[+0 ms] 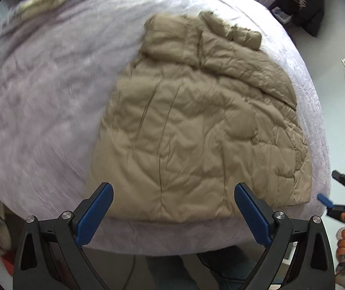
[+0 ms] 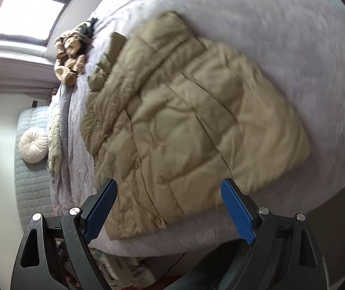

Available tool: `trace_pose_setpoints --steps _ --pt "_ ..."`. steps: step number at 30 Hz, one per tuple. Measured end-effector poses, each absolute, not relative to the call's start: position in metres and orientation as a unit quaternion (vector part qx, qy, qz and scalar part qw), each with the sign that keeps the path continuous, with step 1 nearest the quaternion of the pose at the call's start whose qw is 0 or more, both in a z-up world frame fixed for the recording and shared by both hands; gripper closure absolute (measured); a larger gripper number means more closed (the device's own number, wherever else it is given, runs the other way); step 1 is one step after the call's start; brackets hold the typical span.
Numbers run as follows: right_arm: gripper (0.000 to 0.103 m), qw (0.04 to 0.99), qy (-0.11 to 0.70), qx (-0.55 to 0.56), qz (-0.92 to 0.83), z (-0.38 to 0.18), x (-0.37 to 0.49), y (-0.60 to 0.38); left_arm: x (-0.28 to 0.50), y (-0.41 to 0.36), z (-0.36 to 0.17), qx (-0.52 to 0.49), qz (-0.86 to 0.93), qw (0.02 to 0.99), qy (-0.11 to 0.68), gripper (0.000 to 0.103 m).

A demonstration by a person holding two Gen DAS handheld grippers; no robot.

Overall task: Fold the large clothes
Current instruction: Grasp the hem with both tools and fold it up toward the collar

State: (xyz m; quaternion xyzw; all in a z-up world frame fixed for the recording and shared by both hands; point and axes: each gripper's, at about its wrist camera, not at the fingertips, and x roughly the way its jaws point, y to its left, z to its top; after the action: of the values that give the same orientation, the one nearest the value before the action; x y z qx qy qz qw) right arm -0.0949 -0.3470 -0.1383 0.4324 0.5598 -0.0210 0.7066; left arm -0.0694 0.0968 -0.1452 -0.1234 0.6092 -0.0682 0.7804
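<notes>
A large tan quilted puffer coat point(image 1: 196, 120) lies spread on a lilac bedcover point(image 1: 39, 96), its sleeves folded in over the body and its hem toward me. It also shows in the right wrist view point(image 2: 191, 120). My left gripper point(image 1: 173, 193) is open and empty, raised above the hem near the bed's front edge. My right gripper point(image 2: 168, 191) is open and empty above the coat's near corner. The right gripper also shows at the right edge of the left wrist view point(image 1: 334, 193), beside the bed.
A heap of beige clothes point(image 2: 71, 55) lies at the far end of the bed. A round white cushion point(image 2: 32, 148) and a pale quilted garment point(image 2: 55, 142) lie on a grey quilted mattress point(image 2: 32, 181) beside the bed. A dark coat point(image 1: 305, 7) hangs by the wall.
</notes>
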Motion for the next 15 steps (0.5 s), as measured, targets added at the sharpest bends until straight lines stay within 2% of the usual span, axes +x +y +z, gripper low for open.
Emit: trace_pose_setpoints --steps 8,15 --pt "0.013 0.63 0.564 0.529 -0.065 -0.21 -0.135 -0.39 -0.092 0.118 -0.225 -0.268 -0.034 0.71 0.651 0.003" --pt "0.013 0.584 0.562 0.58 -0.081 -0.265 -0.142 -0.398 -0.09 0.111 -0.263 -0.305 -0.029 0.682 0.664 0.003"
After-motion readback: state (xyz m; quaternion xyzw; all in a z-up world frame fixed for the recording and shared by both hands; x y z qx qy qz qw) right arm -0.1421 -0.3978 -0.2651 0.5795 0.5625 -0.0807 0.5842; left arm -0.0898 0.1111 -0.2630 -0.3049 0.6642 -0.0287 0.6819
